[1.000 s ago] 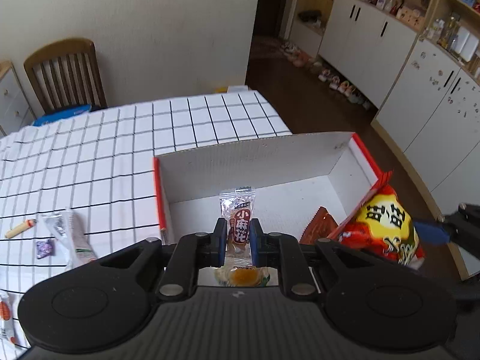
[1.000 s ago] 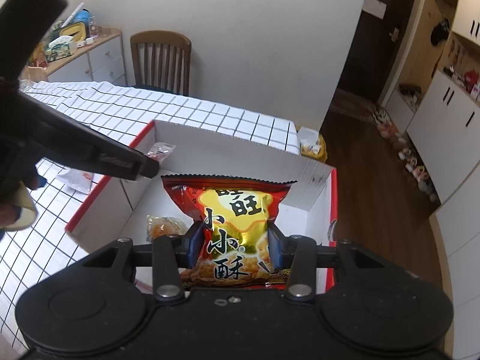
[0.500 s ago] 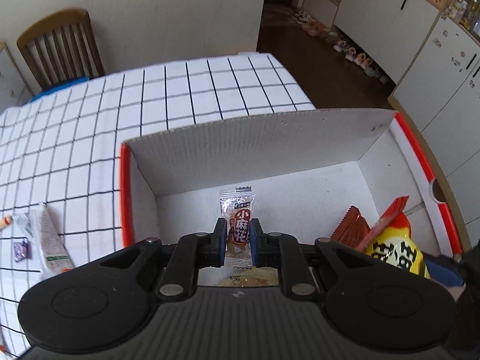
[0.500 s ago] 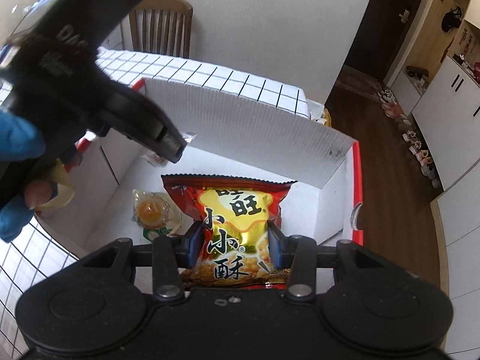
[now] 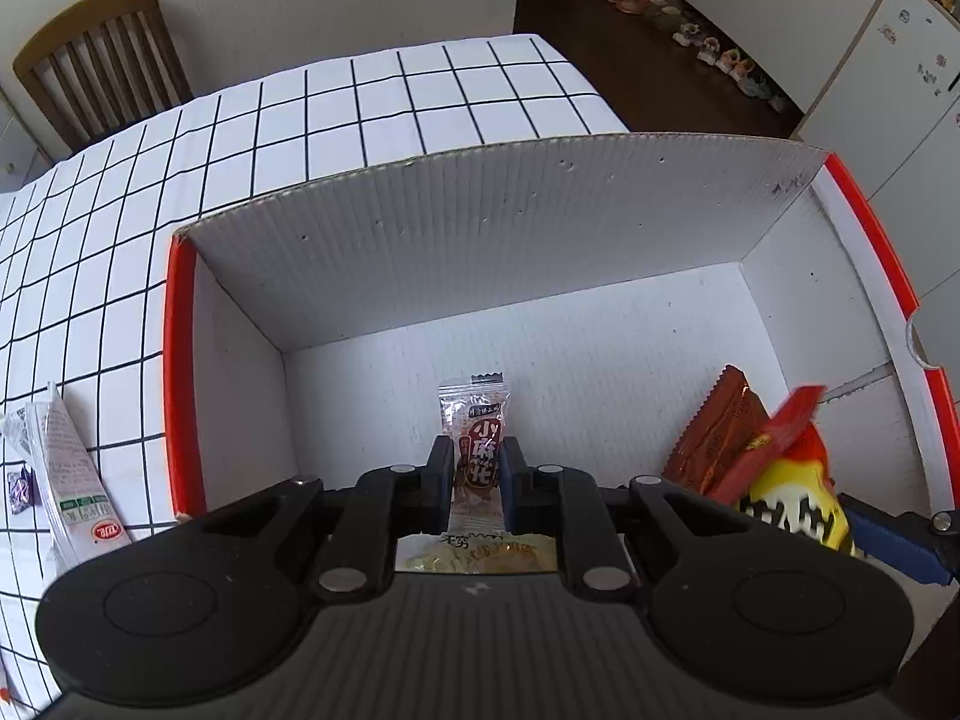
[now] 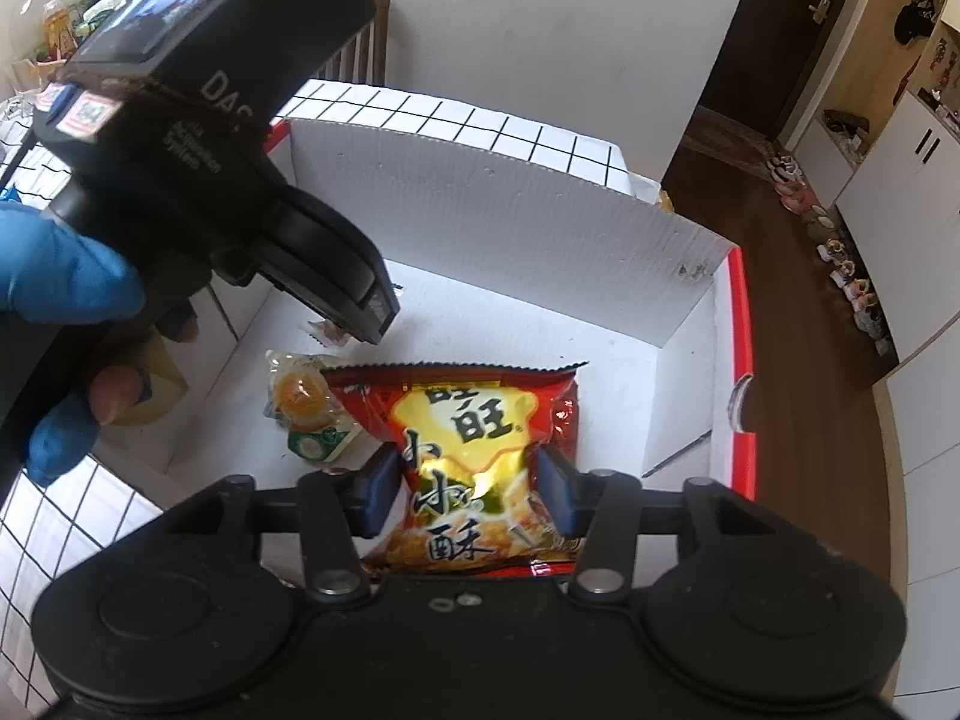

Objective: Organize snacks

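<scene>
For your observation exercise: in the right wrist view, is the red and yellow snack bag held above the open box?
Yes: the right tool grips the snack bag over the box.

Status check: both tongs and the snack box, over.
Left tongs shut on small twist-snack packet. Right tongs shut on red-yellow snack bag. Both over the open box. Nothing blocking.

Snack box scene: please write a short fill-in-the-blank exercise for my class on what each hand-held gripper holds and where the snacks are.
1. The left hand-held gripper is shut on a small clear-and-brown ____ packet.
2. The right hand-held gripper grips a red and ____ snack bag.
3. Both snacks are held over the white cardboard ____ with red edges.
4. A long white packet lies on the checked tablecloth, ____ the box.

Missing words: snack; yellow; box; outside
</scene>
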The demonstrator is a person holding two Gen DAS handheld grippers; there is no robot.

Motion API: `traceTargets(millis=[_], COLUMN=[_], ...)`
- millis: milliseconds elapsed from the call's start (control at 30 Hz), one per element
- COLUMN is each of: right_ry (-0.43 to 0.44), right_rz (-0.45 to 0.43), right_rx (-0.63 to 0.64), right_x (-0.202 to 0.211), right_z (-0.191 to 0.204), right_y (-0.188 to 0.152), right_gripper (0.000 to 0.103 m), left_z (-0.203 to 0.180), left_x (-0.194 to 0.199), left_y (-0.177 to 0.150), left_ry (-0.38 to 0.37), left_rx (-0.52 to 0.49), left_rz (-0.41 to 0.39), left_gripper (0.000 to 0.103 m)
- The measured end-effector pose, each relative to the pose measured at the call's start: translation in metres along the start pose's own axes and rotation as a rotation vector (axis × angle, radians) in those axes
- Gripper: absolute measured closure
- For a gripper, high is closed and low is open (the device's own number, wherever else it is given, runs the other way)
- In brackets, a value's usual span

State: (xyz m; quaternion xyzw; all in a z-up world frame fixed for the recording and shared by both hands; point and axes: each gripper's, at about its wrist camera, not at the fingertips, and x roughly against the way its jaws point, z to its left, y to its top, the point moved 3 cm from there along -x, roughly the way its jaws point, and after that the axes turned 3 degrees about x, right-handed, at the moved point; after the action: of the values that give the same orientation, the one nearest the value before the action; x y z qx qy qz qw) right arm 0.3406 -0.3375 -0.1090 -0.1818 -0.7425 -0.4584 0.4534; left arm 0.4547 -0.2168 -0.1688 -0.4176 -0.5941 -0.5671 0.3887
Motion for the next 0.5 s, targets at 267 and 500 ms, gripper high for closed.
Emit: traceTargets(millis=[267, 500], right_ry=[0.004, -0.002], right_rz=[-0.034, -0.076], right_rx=[0.008, -0.002], right_x=[0.011, 0.027], right_z=[0.003, 0.002], right_y=[-0.003, -0.003], right_gripper=[0.038, 0.03], left_z=[0.004, 0.007], left_x=[0.009, 0.029], left_y=[0.0, -0.005], left_ry=[-0.022, -0.039], left_rx=[0.037, 0.05], left_rz=[0.004, -0.035], left_gripper=[0.086, 0.086])
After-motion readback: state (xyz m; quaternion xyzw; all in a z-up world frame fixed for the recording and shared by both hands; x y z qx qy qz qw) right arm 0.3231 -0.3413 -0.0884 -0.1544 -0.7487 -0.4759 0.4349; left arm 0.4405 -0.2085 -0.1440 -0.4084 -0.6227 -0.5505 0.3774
